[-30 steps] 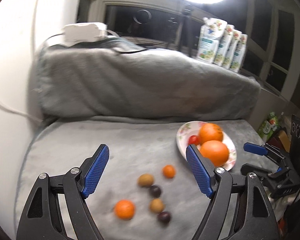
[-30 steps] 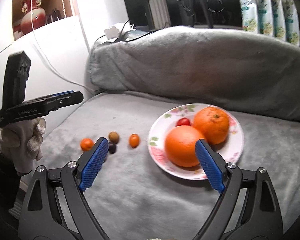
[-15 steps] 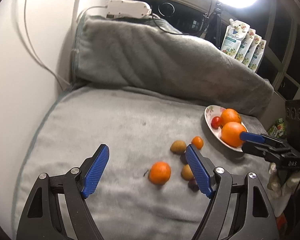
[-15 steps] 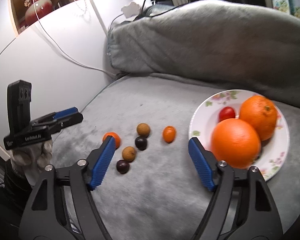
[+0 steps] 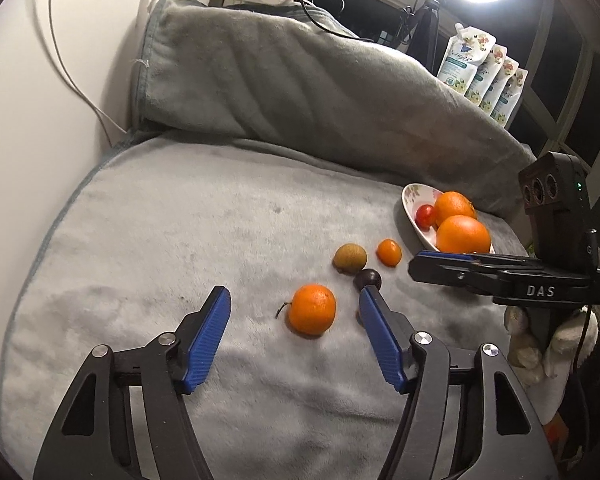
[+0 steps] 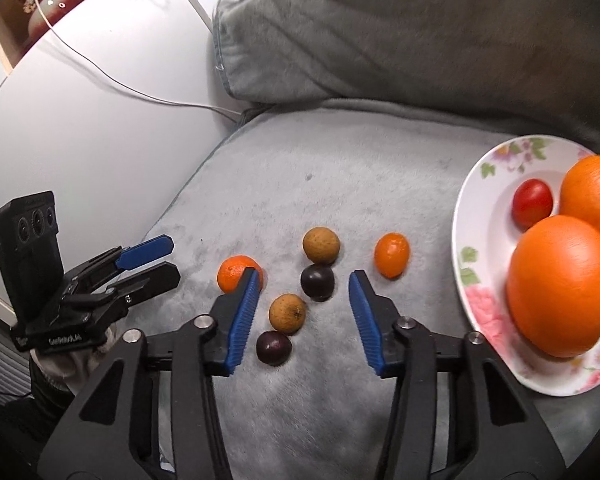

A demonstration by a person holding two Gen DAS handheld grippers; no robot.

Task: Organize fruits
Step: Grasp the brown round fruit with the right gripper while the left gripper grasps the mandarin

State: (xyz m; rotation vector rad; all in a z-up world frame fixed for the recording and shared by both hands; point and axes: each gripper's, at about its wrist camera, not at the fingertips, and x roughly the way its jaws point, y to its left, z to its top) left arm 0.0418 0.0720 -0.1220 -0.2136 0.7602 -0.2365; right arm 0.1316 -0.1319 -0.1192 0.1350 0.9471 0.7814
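Although six small fruits lay loose on the grey blanket, the relation that mattered was between each tool and the fruit straight ahead of it. The left tool stood wide open and empty, and the small orange sat on the blanket just past its fingertips, between the lines of the two blue pads and a little toward the right one. The right tool was likewise open and empty, with a brown fruit and a dark plum lying inside its gap, a second dark plum nearer its base, and another brown fruit beyond. A tiny orange lay off its right fingertip, toward the plate.

The fruits were round, so no long axis set the grip; what counted was crowding. The small orange had bare blanket on its left and front, which I judged left the left tool room to close cleanly. The right tool's cluster was tight, with fruits near touching, so a closing grip there risked nudging a neighbour.

The plate lay to the right, holding a front large orange, a rear large orange and a red tomato, and the right tool was nearer it. Its free room was along the left rim. The rolled blanket closed the far side.
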